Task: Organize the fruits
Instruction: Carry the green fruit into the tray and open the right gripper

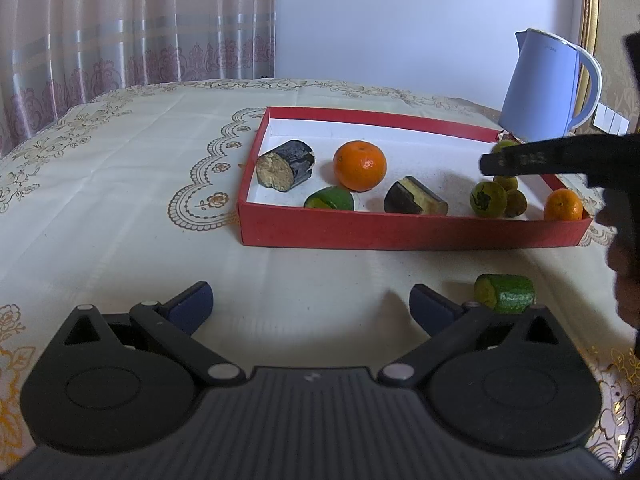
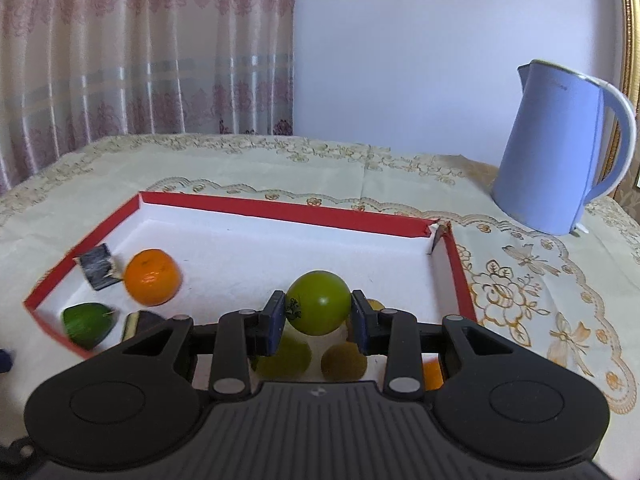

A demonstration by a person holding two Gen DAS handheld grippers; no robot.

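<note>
A red box [image 1: 400, 234] with a white floor holds a large orange [image 1: 360, 165], two dark eggplant pieces [image 1: 285, 165] [image 1: 414, 197], a green piece [image 1: 330, 199], several small green-brown fruits [image 1: 488, 199] and a small orange [image 1: 563, 205]. A cucumber piece [image 1: 505, 293] lies on the cloth in front of the box, beside my open, empty left gripper [image 1: 311, 306]. My right gripper [image 2: 319, 316] is shut on a green tomato [image 2: 319, 307] above the right part of the box [image 2: 460, 276]. The right gripper's side also shows in the left wrist view [image 1: 520, 160].
A pale blue kettle [image 2: 560, 152] stands behind the box at the right. The table has a cream cloth with gold floral embroidery [image 1: 120, 184]. A curtain [image 1: 120, 20] hangs behind at the left.
</note>
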